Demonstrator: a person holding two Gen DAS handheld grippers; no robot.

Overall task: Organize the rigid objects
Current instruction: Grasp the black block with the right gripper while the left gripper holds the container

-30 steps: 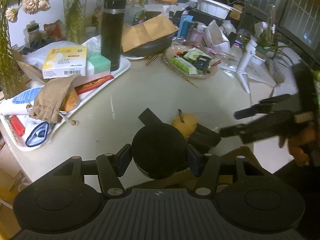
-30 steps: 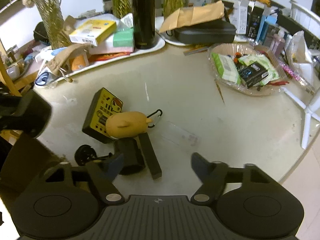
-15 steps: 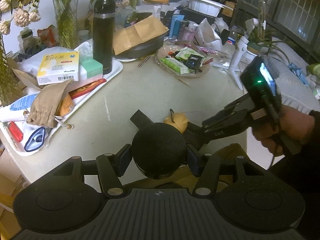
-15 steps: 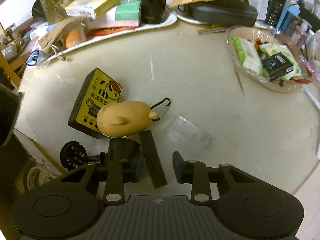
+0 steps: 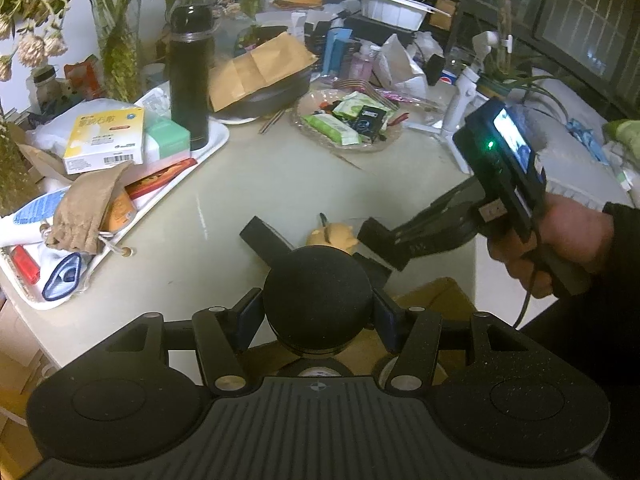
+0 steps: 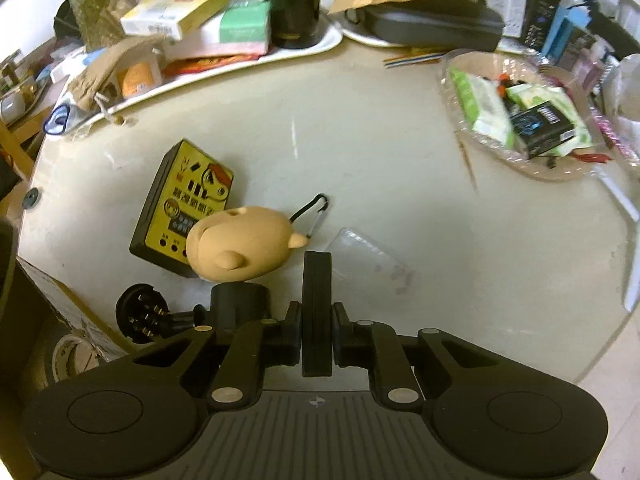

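Observation:
My left gripper [image 5: 318, 316] is shut on a round black object [image 5: 318, 298], held near the table's front edge above a cardboard box [image 5: 432, 300]. My right gripper [image 6: 316, 334] is shut on a flat black bar [image 6: 316, 300] on the table; it also shows in the left wrist view [image 5: 380, 240]. A tan duck-shaped toy [image 6: 238, 248] with a carabiner lies just beyond, partly on a yellow-and-black box [image 6: 184, 200]. A black cylinder [image 6: 240, 304] and a black round plug [image 6: 138, 316] lie left of the bar.
A white tray [image 5: 216, 140] with boxes, a pouch and a black flask [image 5: 190, 76] stands at the left. A clear dish [image 6: 520, 108] of packets is at the right. A clear plastic piece [image 6: 364, 256] lies right of the bar.
My right gripper came down to the table and closed on the black bar, which now stands on edge between its fingers. My left gripper kept hold of the round black object.

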